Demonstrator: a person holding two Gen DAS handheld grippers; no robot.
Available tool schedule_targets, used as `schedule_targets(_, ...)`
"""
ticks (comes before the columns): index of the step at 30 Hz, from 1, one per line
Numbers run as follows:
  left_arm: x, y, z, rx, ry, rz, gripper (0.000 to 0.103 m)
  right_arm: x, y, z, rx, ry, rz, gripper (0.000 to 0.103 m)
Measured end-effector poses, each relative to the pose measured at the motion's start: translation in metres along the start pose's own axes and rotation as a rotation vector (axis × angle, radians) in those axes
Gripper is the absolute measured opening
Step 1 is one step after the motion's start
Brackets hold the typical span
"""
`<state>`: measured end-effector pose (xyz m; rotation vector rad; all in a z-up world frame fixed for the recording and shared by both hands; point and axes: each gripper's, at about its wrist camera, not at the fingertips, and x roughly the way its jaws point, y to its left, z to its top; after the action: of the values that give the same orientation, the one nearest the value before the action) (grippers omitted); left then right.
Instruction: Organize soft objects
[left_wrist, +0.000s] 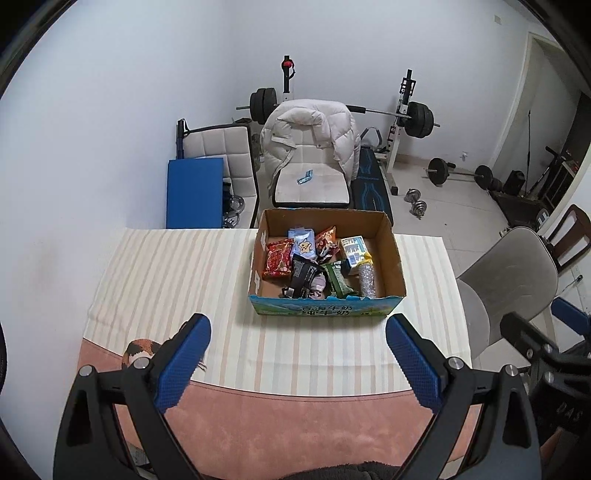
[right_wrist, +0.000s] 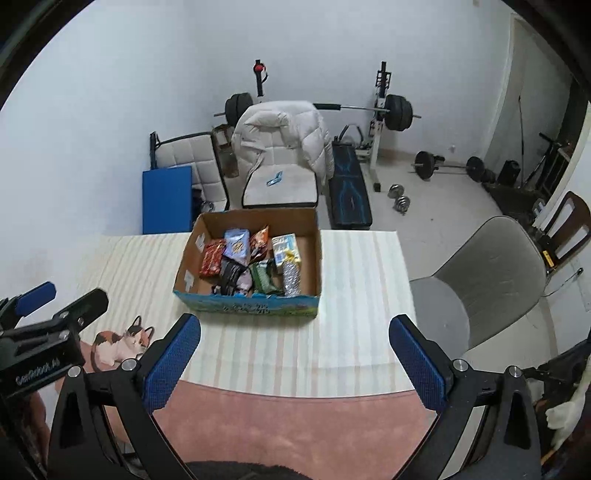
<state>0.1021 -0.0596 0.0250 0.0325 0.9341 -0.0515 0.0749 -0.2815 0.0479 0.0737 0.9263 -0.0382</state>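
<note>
In the middle of the frame a cardboard box (left_wrist: 389, 254) on the striped cloth (left_wrist: 177, 280) holds snack bags (left_wrist: 277, 262), a milk carton (left_wrist: 354, 251) and a bottle (left_wrist: 366, 277), while the left gripper (left_wrist: 297, 354) and right gripper (right_wrist: 295, 350) hang wide open, holding nothing.

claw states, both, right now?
Left claw: open, empty, short of the cardboard box.
Right claw: open, empty.

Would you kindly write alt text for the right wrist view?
An open cardboard box of snack packets and a plastic bottle sits on a striped tablecloth, beyond the open right gripper. Behind are chairs and weights.
</note>
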Motion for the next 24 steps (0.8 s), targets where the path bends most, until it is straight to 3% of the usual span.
schedule_targets(12, 0.006, -0.003, 0.004, -0.008, -0.026, 0.02, 0.102, 0.004, -0.009, 0.012, 0.017, -0.056, -0.062, 0.103)
schedule_targets(24, 0.013, 0.001, 0.007, -0.037, -0.047, 0.056, 0.102, 0.015, -0.008, 0.014, 0.006, -0.044, -0.081, 0.103)
